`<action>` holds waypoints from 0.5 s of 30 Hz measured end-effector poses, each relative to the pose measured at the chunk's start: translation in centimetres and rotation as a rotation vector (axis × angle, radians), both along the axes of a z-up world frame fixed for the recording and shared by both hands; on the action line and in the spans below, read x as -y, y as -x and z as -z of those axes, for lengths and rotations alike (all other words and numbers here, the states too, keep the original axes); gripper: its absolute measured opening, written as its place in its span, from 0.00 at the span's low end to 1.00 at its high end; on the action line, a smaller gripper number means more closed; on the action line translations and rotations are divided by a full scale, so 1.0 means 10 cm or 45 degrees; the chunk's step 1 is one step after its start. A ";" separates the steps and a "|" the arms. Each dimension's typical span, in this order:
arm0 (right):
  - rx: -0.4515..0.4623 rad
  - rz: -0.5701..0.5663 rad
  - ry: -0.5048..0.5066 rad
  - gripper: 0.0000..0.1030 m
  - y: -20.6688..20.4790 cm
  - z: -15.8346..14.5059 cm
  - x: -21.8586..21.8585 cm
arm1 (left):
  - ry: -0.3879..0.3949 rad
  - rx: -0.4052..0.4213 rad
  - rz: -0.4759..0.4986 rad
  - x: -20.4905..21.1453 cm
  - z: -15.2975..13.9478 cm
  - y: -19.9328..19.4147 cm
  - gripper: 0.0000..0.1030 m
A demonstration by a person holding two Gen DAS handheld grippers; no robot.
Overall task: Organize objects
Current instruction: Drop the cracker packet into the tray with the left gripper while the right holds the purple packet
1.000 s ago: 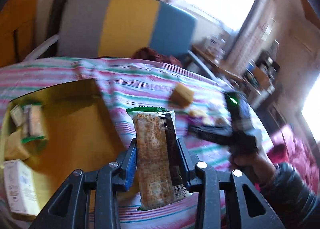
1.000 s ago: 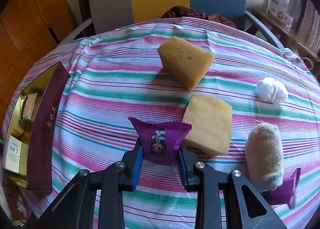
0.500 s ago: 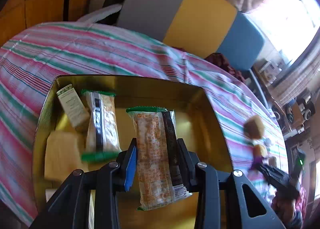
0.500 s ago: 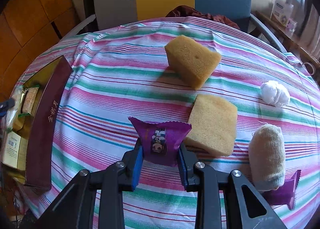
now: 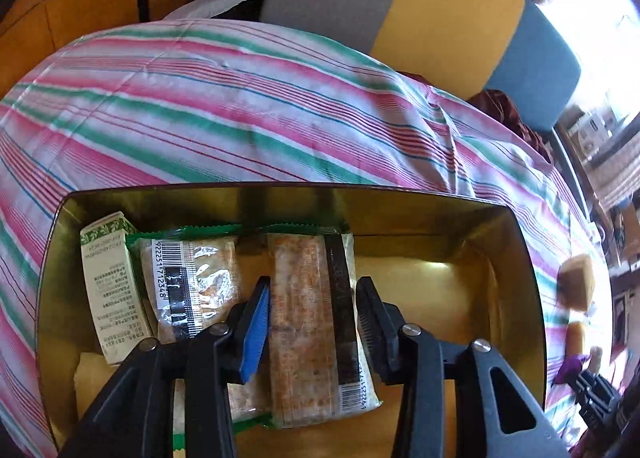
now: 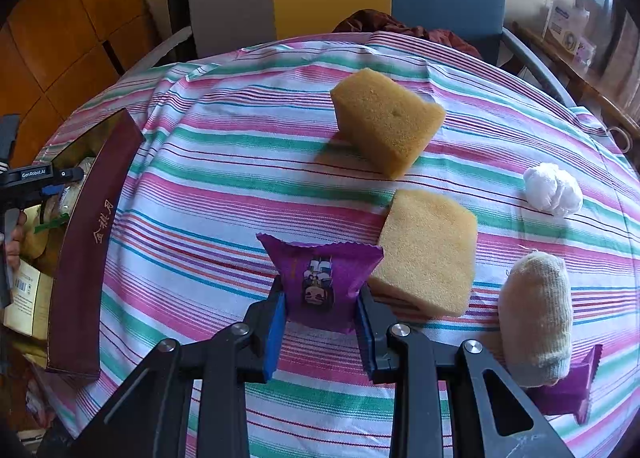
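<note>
Gold metal lines the open box at the left edge of the desk, which wears a striped cloth. Inside the box, against its left wall, stands a small white carton; right of that lies a clear snack bar packet, then a second bar packet resting in the box between the fingers of the left tool, whose jaws are opening, gaps showing on both sides of the packet. Right of the box, the right tool is clamped tight on a purple snack pouch. Further right of the box lie two yellow sponges, a white cloth ball, a rolled cream sock and another purple pouch.
</note>
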State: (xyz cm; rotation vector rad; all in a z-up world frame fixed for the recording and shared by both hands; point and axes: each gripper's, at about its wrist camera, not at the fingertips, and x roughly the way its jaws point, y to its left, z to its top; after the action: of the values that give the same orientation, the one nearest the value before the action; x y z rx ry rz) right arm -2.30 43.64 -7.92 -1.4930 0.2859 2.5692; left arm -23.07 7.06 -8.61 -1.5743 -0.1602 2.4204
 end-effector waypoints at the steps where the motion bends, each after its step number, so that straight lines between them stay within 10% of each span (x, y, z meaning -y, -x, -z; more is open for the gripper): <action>1: 0.000 -0.001 -0.002 0.30 0.00 0.00 0.00 | -0.013 -0.007 -0.007 0.03 -0.04 -0.03 0.41; 15: -0.008 -0.003 -0.022 0.30 -0.01 -0.02 0.04 | 0.063 -0.347 0.117 0.25 -0.79 -1.25 0.41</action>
State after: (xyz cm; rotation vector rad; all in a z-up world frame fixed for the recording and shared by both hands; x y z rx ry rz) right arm -2.16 43.26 -7.75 -1.4801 0.2620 2.5724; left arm -10.52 4.58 -0.75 -1.2236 0.0216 2.5514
